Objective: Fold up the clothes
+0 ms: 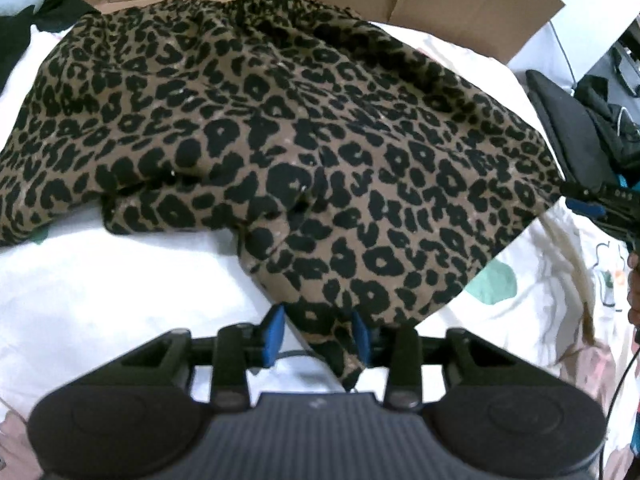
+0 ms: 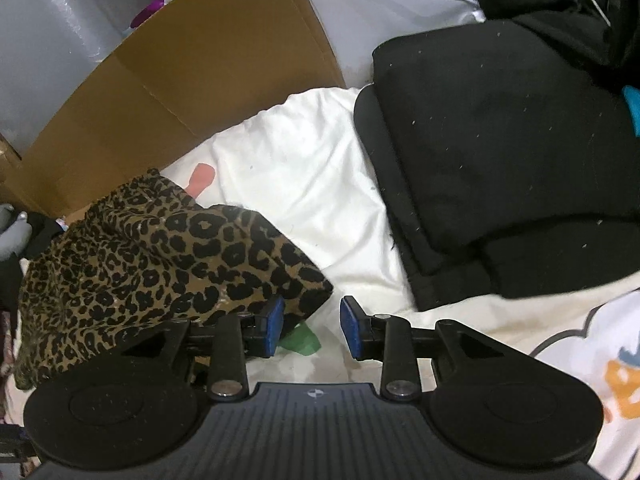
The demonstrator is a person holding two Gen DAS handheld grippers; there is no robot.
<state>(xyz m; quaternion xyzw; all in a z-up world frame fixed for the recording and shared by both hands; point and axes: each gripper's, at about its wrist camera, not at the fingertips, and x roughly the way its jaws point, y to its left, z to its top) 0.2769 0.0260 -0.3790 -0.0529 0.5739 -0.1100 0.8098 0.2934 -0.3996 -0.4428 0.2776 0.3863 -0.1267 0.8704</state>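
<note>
- We see the leopard-print garment spread in loose folds over the white bedcover, its gathered band towards the far edge of the bed, where a cardboard box stands.
- In the left wrist view, the near tip of the garment hangs down between the blue pads of the left gripper. The pads stand apart; the cloth lies against the right-hand pad, and the left-hand pad is clear of it, so we read no clamp on the cloth here.
- At the right edge of that same view, the right gripper meets the garment's far right corner, with part of a hand behind it.
- In the right wrist view, the right gripper has its fingers apart with bare bedcover and a green printed patch showing in the gap. The garment's corner touches the left-hand pad from outside and in front; nothing is pinched between the pads.
- A folded stack of black clothes lies on the bedcover towards its right edge, well apart from the leopard-print garment, with white cover between them.
- The cardboard box stands at the bed's far edge behind the garment, and coloured cartoon prints show on the bedcover near its right corner.
</note>
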